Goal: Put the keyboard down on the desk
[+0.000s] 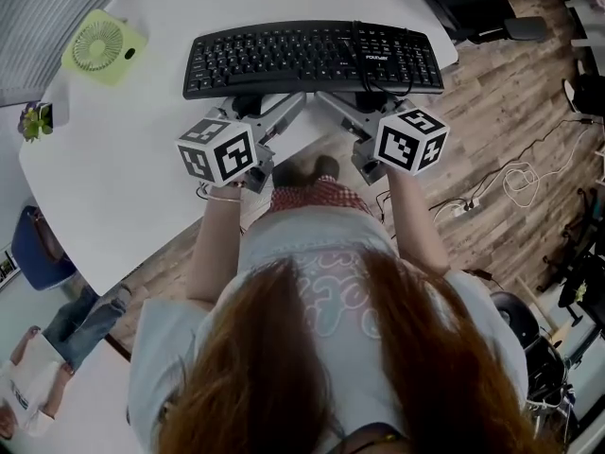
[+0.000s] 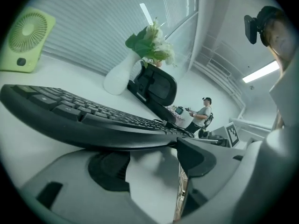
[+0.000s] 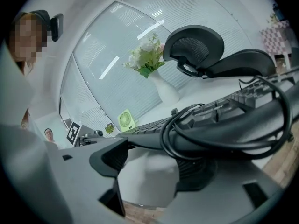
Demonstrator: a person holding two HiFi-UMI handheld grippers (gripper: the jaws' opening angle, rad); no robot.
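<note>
The left tongs (image 1: pixel 272 110) are standing spread, pinching nothing. Their tips are reaching under the near edge of the black keyboard (image 1: pixel 312 58), and the white worktop (image 1: pixel 142 168) is showing in the gap between them. The right tongs (image 1: pixel 348 108) are likewise gaping wide, with their tips tucked beneath the same edge, just below a looped cable (image 1: pixel 383 72) that is lying over the keyboard's right part. The keyboard is lying across the worktop near its front edge; whether it is resting flat or propped on the tongs I cannot tell. A green fan (image 1: pixel 102 45) is standing well apart at the far left. Beyond the keyboard, a white vase of flowers (image 2: pixel 119 76) is standing beside a black chair headrest (image 2: pixel 159 85).
</note>
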